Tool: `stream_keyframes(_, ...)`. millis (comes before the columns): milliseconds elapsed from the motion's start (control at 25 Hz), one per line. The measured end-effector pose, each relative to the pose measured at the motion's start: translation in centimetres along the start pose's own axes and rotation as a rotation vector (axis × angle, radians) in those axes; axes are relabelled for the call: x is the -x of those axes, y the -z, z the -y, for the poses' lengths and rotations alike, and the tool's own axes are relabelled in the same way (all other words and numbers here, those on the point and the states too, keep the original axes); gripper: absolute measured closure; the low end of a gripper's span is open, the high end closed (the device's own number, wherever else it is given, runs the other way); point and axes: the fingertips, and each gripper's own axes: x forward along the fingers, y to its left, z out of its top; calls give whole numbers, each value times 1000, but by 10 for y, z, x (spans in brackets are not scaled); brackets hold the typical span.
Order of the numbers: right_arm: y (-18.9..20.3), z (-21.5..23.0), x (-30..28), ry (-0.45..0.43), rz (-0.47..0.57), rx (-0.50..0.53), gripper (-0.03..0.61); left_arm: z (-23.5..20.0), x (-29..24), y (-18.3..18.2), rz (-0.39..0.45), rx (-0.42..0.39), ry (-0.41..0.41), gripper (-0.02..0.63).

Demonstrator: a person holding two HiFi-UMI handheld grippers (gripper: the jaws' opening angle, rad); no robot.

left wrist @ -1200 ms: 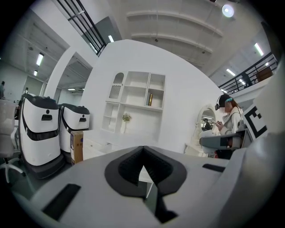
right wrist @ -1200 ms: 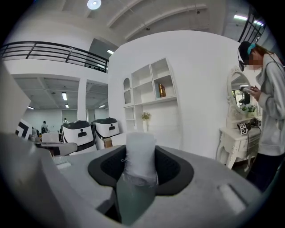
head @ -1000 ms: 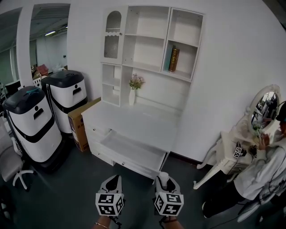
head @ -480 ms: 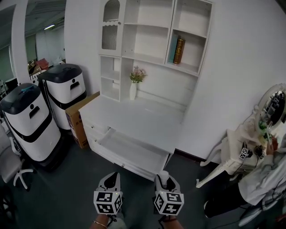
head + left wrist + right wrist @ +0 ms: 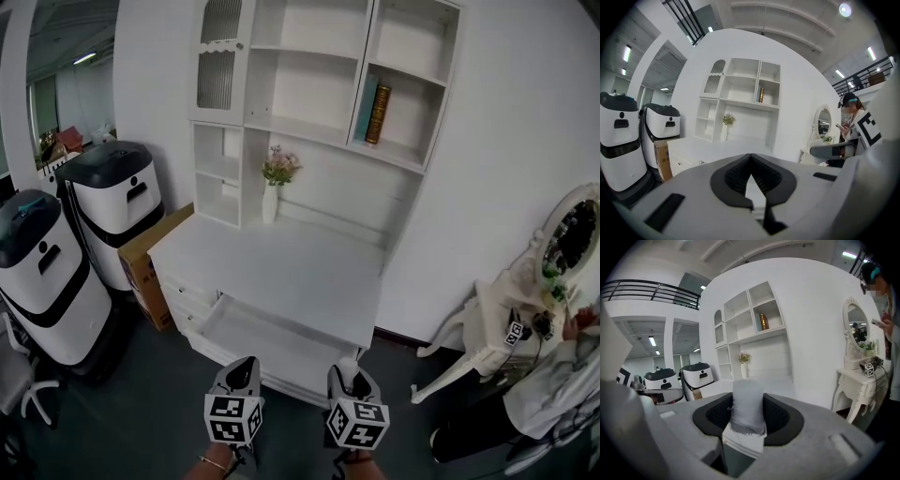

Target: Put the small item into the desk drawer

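Gripping the small item (image 5: 747, 404), a pale grey roll that stands lengthwise between its jaws and pokes out past their tips, the right gripper (image 5: 349, 381) hangs just short of the open drawer (image 5: 267, 339), off that drawer's right front corner. From there the drawer's bare tray lies ahead and a little to the left, its long side running across the line of reach. The left gripper (image 5: 242, 375), jaws pressed together on nothing, sits before the drawer's front near its middle, so my judgement is that the loaded right one need only go forward and inward over the drawer's front edge
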Motion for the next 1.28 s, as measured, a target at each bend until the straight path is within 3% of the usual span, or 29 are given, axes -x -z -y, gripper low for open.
stream_keyframes(440,-41,-29,-107,106,25,-34,394,-74,-107,-56,-5,-33,121,621)
stream_keyframes(920,-32,-20,-161,194,-50,-28,394,-105,-175,-27,-126,1,186,621)
stream_keyframes(1280,-21,-1,-172,226,-87,-30,393,-90,-200,-11,-174,14,226,621)
